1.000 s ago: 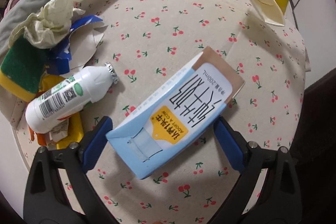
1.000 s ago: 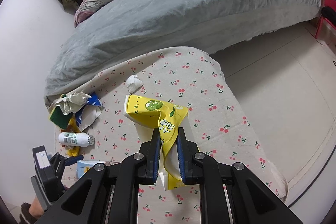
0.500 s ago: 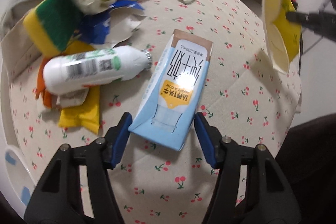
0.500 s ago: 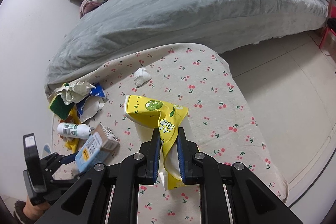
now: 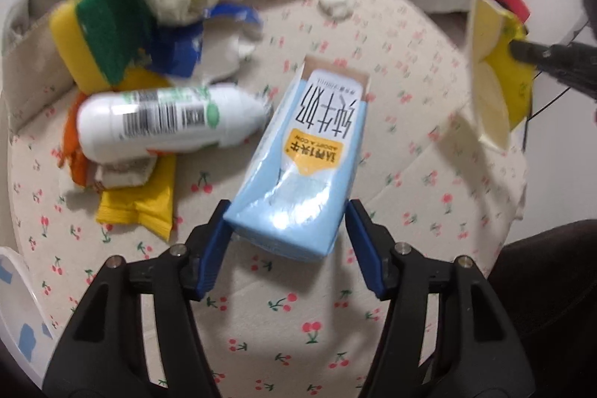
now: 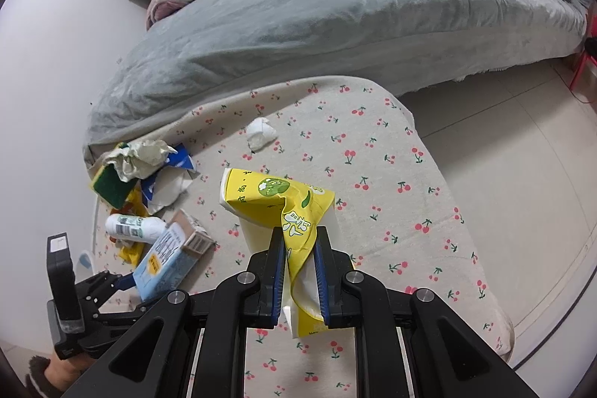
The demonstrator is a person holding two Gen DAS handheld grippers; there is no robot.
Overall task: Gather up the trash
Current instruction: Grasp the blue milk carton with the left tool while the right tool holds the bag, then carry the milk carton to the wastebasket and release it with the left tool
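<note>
Between the blue pads of your left gripper (image 5: 285,235) sat the base of the light-blue milk carton (image 5: 304,155), and the pads pressed on both of its sides, so you were pinching it. Its long axis ran away from you along the fingers, leaning slightly to the right, with the brown top end pointing toward the far edge of the cherry-print cloth (image 5: 410,92). Its top lay close to the cap end of the white bottle (image 5: 164,124), which rested on its side beside the sponge (image 5: 100,36) and torn wrappers. Your right gripper (image 6: 300,267) was pressed together on the yellow tissue pack (image 6: 283,204), which hung above the cloth.

A second earlier the carton lay flat and slanted across your view, its top aimed up to the right, and your left pads stood spread wide on either side without touching it. By this moment they had closed onto it and its long axis had lined up with the fingers. The right grip was unchanged
</note>
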